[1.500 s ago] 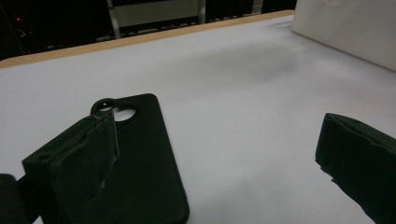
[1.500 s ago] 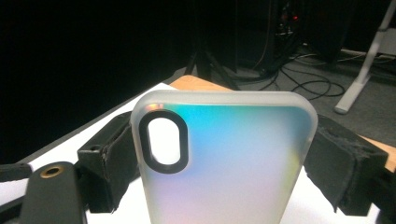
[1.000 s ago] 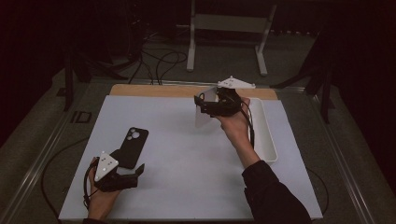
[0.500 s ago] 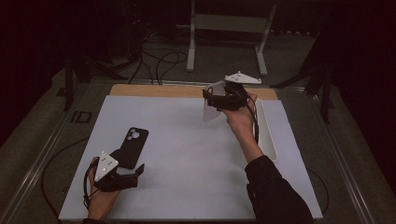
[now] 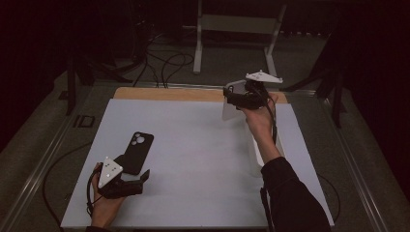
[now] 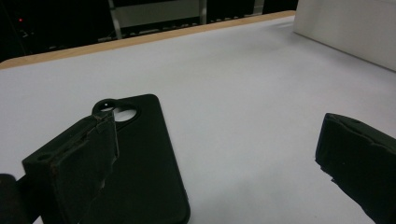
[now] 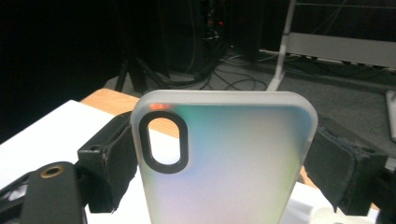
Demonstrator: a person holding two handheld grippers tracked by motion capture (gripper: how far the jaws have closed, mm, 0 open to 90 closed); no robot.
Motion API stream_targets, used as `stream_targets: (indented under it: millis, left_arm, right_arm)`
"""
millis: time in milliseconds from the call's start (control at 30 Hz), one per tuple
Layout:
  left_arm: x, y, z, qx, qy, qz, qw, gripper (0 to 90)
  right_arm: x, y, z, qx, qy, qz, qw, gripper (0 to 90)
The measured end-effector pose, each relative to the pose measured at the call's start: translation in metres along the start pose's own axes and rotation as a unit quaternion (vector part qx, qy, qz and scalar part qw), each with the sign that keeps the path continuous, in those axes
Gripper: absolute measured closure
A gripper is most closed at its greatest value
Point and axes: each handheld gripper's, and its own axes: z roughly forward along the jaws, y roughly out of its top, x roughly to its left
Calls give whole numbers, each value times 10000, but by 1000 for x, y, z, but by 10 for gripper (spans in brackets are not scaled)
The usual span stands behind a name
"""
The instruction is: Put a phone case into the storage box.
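Right gripper (image 5: 235, 96), raised over the worktop's (image 5: 203, 145) far right, clamps a translucent phone case (image 7: 224, 163) upright; left gripper (image 5: 138, 180), jaws wide, rests near-left, the black phone case (image 5: 135, 152) just beyond it.

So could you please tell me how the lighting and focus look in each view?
High view: dim, dark surroundings, table evenly lit. Left gripper view: black case sharp, near jaws soft. Right gripper view: frosted case shows a rainbow sheen, background dark.
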Motion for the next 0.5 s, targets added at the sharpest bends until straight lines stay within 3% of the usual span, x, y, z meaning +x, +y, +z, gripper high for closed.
stream_targets:
  millis: [500]
  left_arm:
    - [0, 0, -1, -18, 9, -5, 10000, 0]
  right_arm:
    - [-29, 3, 1, 35, -454, 211, 9987, 164]
